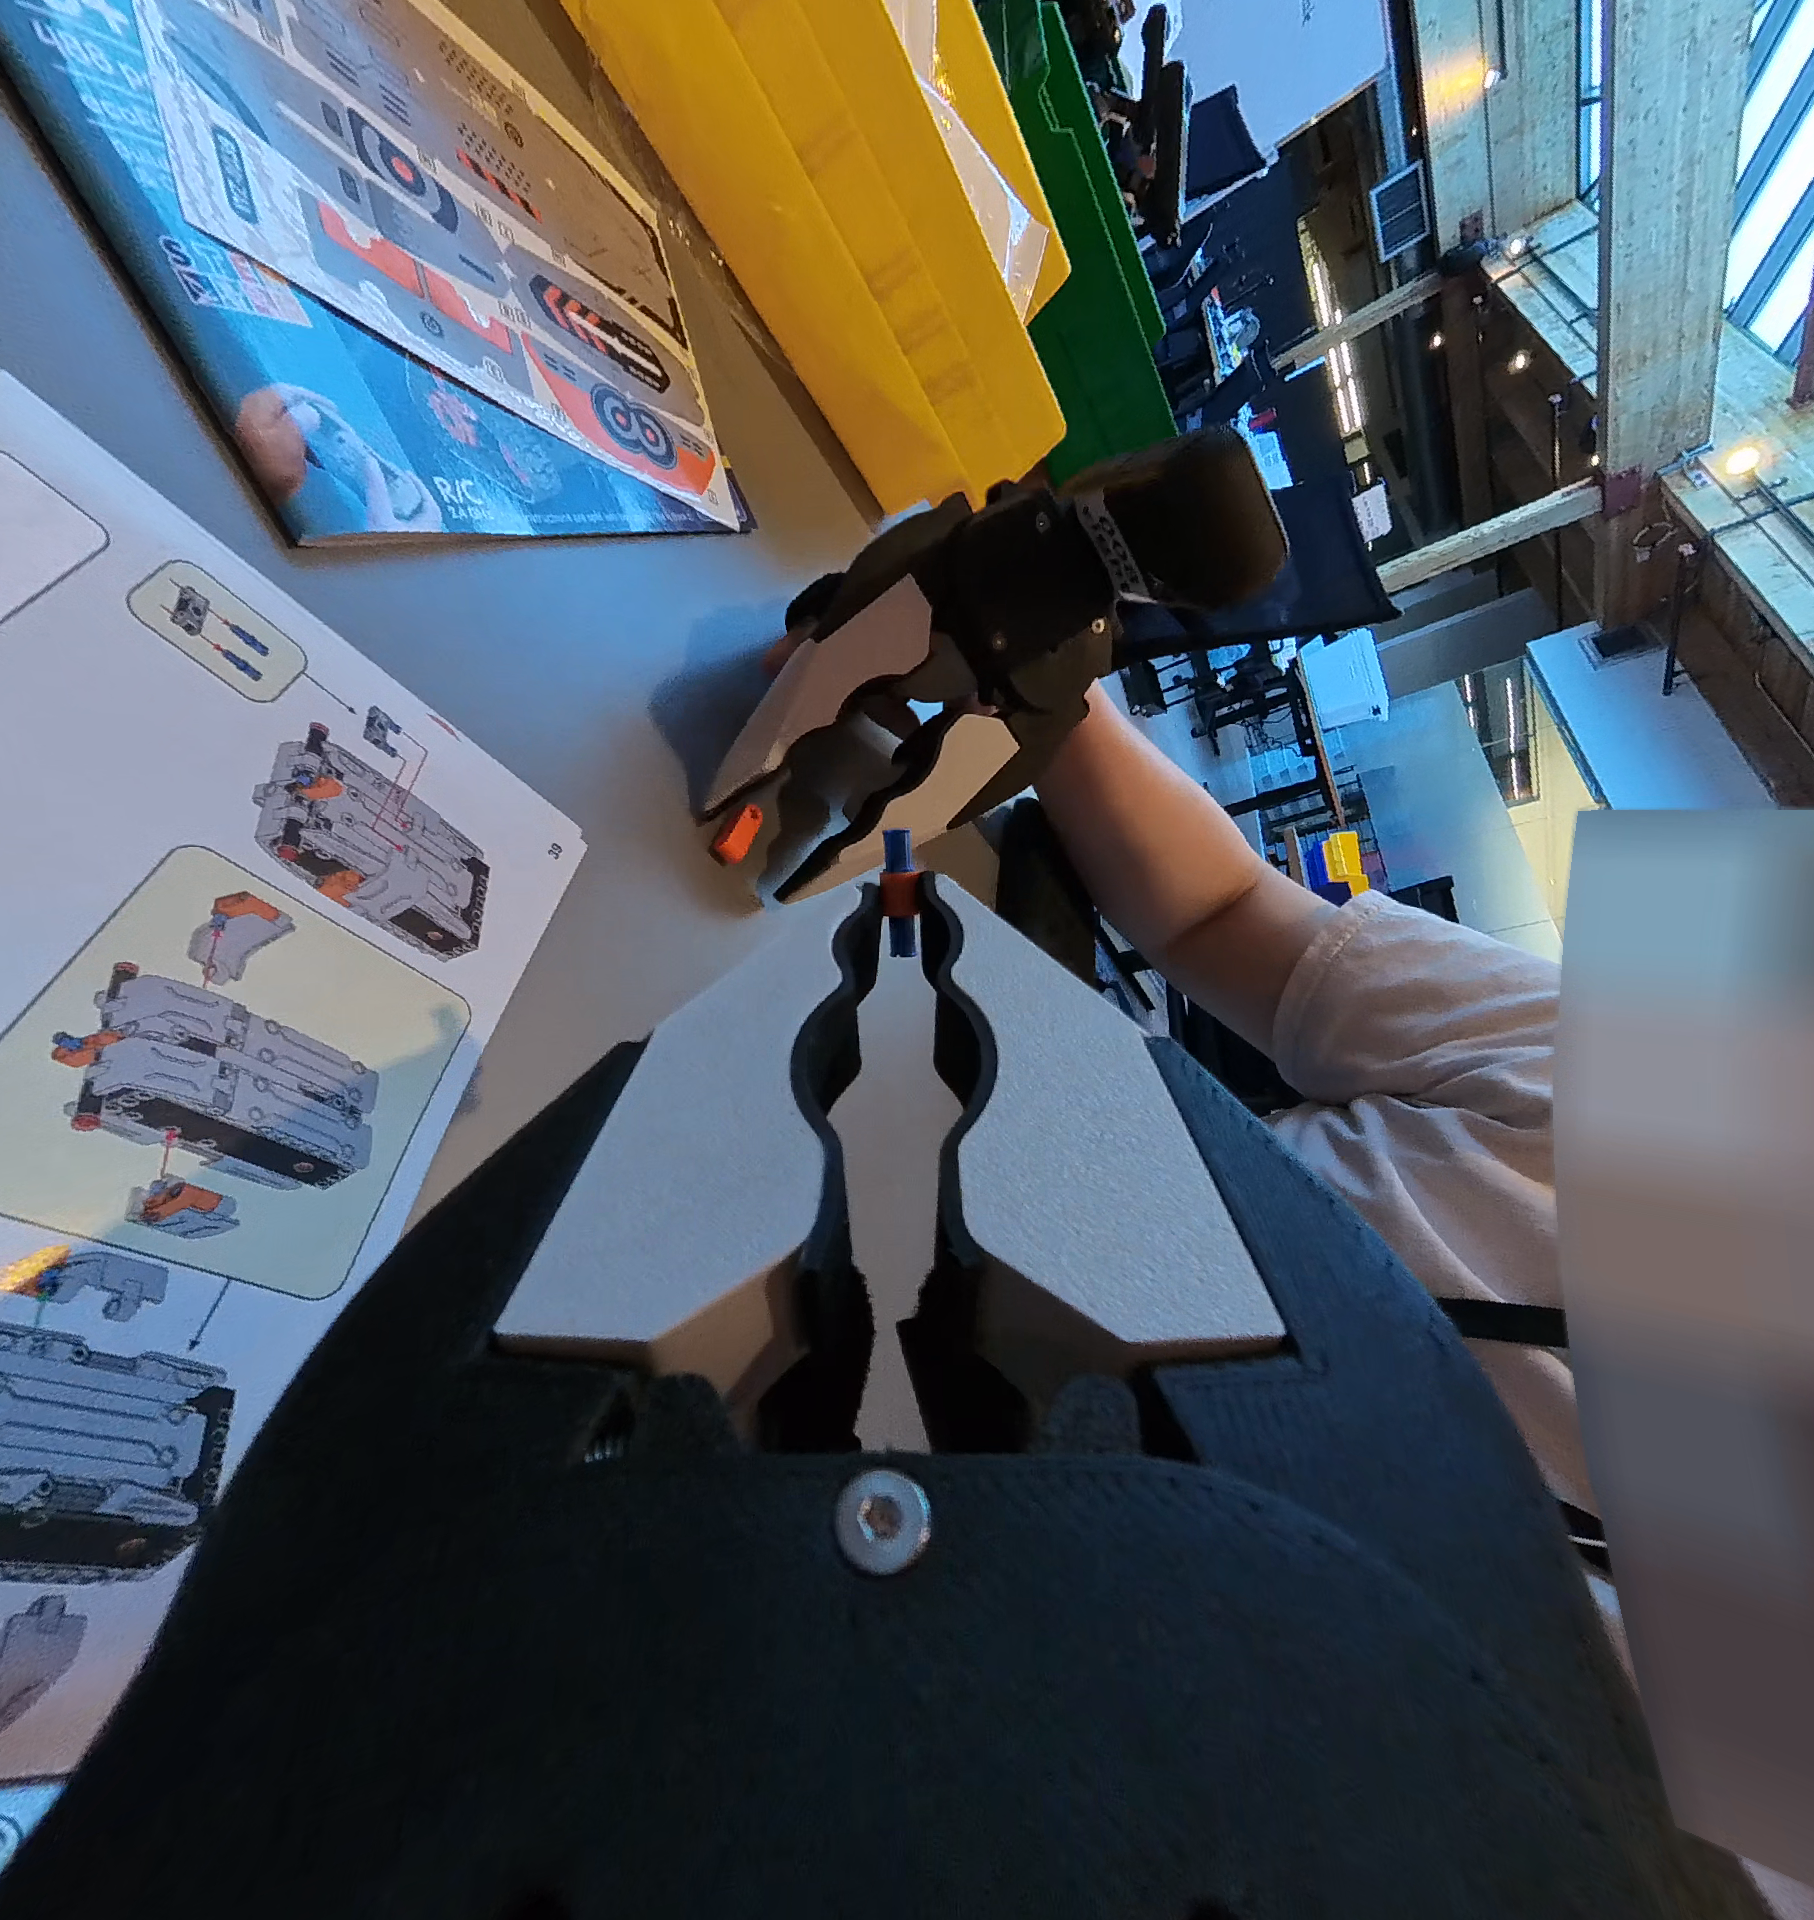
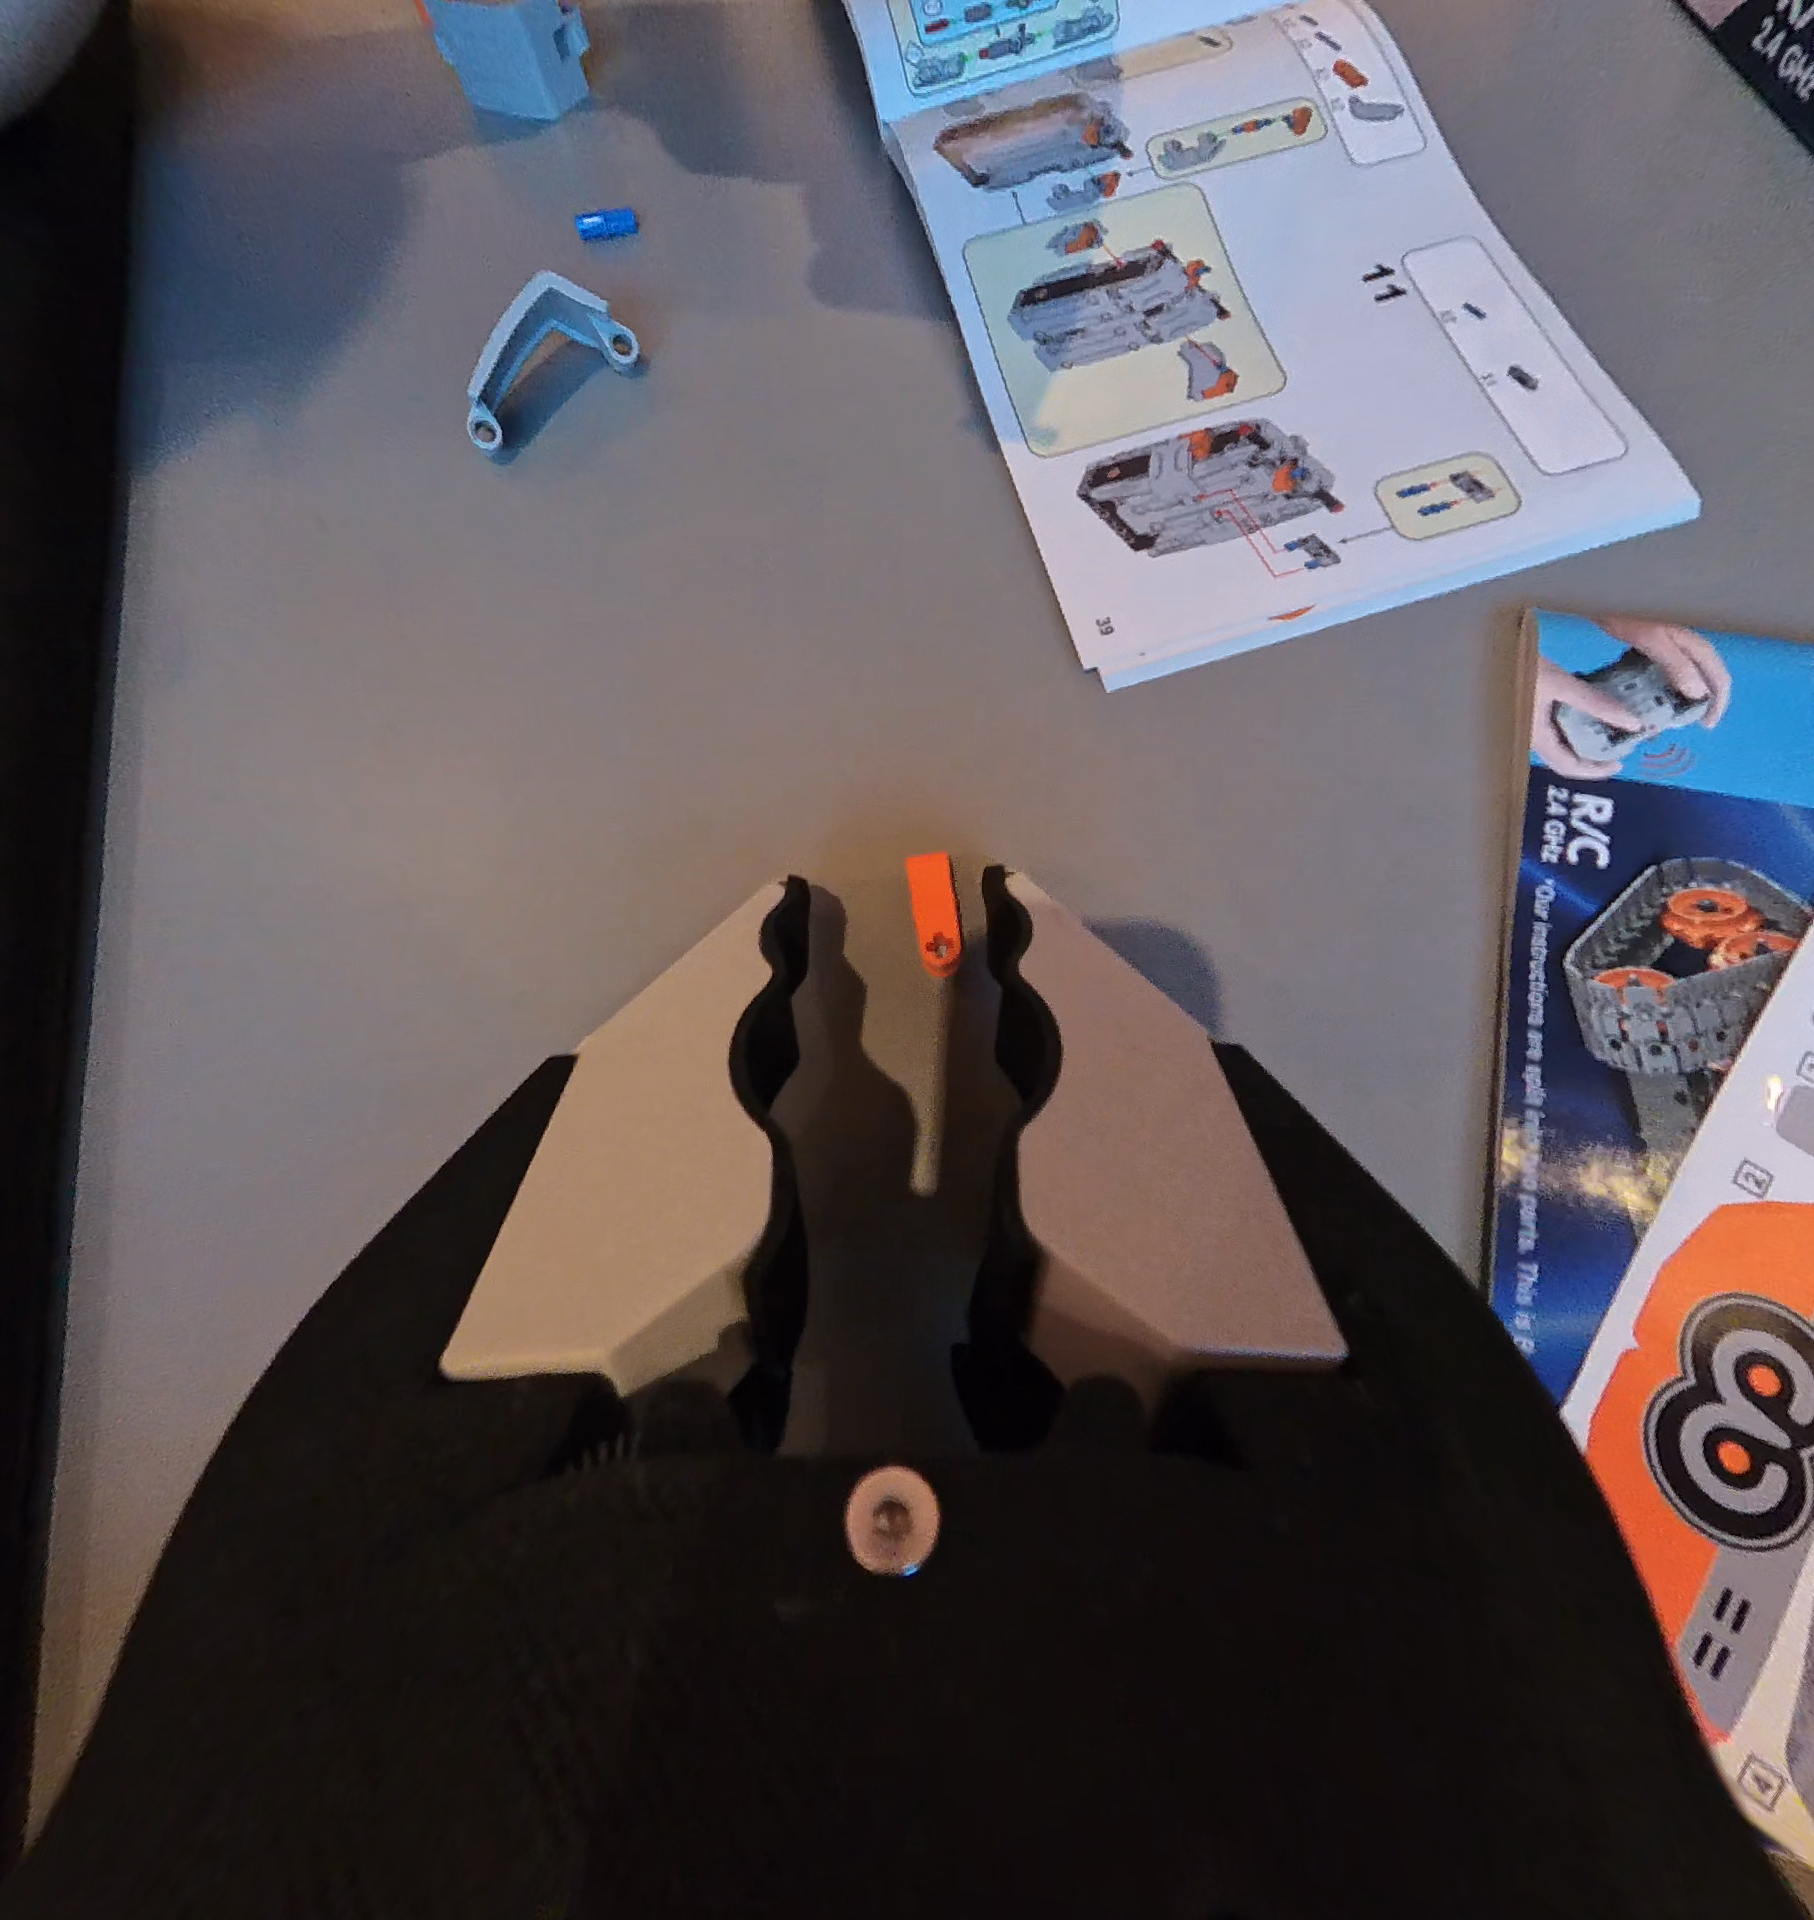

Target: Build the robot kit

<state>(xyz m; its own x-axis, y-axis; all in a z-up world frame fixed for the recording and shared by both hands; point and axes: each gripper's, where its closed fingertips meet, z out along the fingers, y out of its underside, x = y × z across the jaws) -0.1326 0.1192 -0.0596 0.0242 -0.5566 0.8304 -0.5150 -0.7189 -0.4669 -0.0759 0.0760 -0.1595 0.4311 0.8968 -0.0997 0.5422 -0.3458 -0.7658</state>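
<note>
My left gripper (image 1: 898, 906) is shut on a small blue pin (image 1: 896, 850) with an orange collar, held at the fingertips above the grey table (image 1: 570, 665). My right gripper (image 2: 895, 883) is open, tips down on the table. A small orange piece (image 2: 932, 914) lies between its fingers, close to the right finger. In the left wrist view the right gripper (image 1: 759, 862) is just ahead of my left one, with the orange piece (image 1: 737, 834) at its tips and a person's forearm (image 1: 1173, 831) behind it.
An open instruction booklet (image 2: 1246, 343) and a blue toy box (image 2: 1661, 935) with a sticker sheet (image 2: 1765, 1455) lie to the right. A blue pin (image 2: 606, 223), a curved grey part (image 2: 550, 358) and a grey block (image 2: 508, 52) lie ahead. Yellow (image 1: 882, 260) and green bins (image 1: 1100, 312) stand at the back. Across from one pair of fingers to the other is roughly 12 cm.
</note>
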